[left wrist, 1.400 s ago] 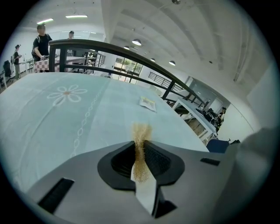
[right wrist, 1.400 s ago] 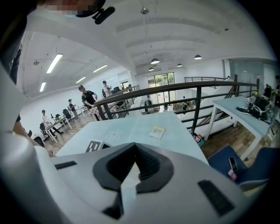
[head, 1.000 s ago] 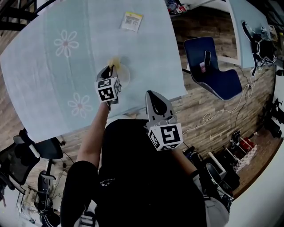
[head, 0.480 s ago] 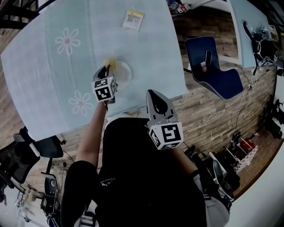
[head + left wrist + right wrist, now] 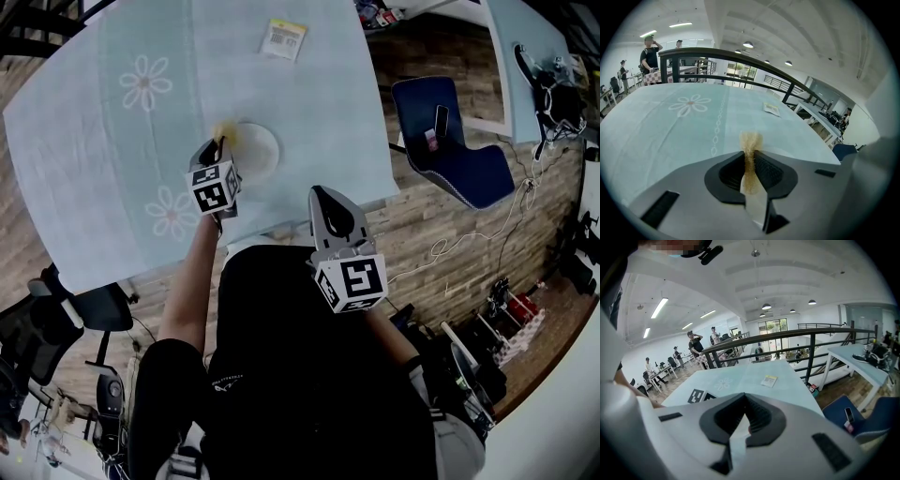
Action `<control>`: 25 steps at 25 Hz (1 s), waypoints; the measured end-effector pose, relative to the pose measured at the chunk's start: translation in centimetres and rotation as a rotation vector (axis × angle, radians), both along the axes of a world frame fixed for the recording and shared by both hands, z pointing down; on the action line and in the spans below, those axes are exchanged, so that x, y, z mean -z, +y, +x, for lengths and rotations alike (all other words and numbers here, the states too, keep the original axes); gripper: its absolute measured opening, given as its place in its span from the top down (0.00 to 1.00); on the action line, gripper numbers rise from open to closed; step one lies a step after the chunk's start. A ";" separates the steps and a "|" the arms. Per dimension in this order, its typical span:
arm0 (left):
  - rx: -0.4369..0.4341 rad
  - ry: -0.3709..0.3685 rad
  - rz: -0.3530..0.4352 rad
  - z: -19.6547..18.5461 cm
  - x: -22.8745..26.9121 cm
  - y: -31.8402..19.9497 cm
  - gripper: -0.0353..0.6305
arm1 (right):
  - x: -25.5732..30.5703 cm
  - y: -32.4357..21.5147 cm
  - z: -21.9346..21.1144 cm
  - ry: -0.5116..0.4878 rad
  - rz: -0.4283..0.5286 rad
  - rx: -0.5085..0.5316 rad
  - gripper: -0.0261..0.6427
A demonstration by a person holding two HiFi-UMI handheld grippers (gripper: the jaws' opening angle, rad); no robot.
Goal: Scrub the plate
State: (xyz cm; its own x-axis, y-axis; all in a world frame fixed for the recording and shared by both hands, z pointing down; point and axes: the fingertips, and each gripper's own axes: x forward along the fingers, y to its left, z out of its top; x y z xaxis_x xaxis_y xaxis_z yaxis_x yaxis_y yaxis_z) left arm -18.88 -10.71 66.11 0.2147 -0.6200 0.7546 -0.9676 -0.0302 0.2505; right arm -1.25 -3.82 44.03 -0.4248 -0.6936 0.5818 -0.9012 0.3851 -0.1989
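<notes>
A white plate lies on the pale blue tablecloth, near the table's front edge. My left gripper is at the plate's left rim, shut on a yellow scrubber. In the left gripper view the scrubber sticks up as a frayed tuft pinched between the jaws of the left gripper. My right gripper hangs close to my body over the table's front edge, right of the plate, shut with nothing in it. Its own view shows the right gripper with jaws together and the table beyond.
A small yellow and white card lies at the table's far side. A blue chair with a phone on it stands on the wood floor to the right. A dark railing and several people stand beyond the table.
My left gripper has slid left with the scrubber, from over the plate's left part to its left rim. The right gripper has barely moved.
</notes>
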 end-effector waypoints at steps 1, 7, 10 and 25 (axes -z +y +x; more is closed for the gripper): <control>0.005 -0.002 0.001 -0.2 0.1 0.1 0.85 | 0.0 0.0 0.0 -0.001 0.001 0.002 0.95; 0.039 -0.013 0.009 -1.8 0.7 0.3 0.85 | 0.2 0.2 -0.2 -0.004 0.001 0.009 0.95; 0.052 -0.025 0.017 -2.5 1.0 0.6 0.85 | 0.2 0.3 -0.1 -0.005 0.005 0.012 0.95; -0.091 0.056 0.036 4.2 2.3 1.9 0.85 | 0.0 0.6 0.9 -0.004 0.004 -0.011 0.95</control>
State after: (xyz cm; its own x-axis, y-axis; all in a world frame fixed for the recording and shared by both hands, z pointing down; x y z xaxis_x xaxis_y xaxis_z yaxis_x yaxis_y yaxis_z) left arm -14.71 -8.83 63.84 0.3127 -0.6225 0.7174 -0.9449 -0.1273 0.3015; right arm -0.38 -3.17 44.02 -0.4196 -0.7005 0.5774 -0.9045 0.3758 -0.2014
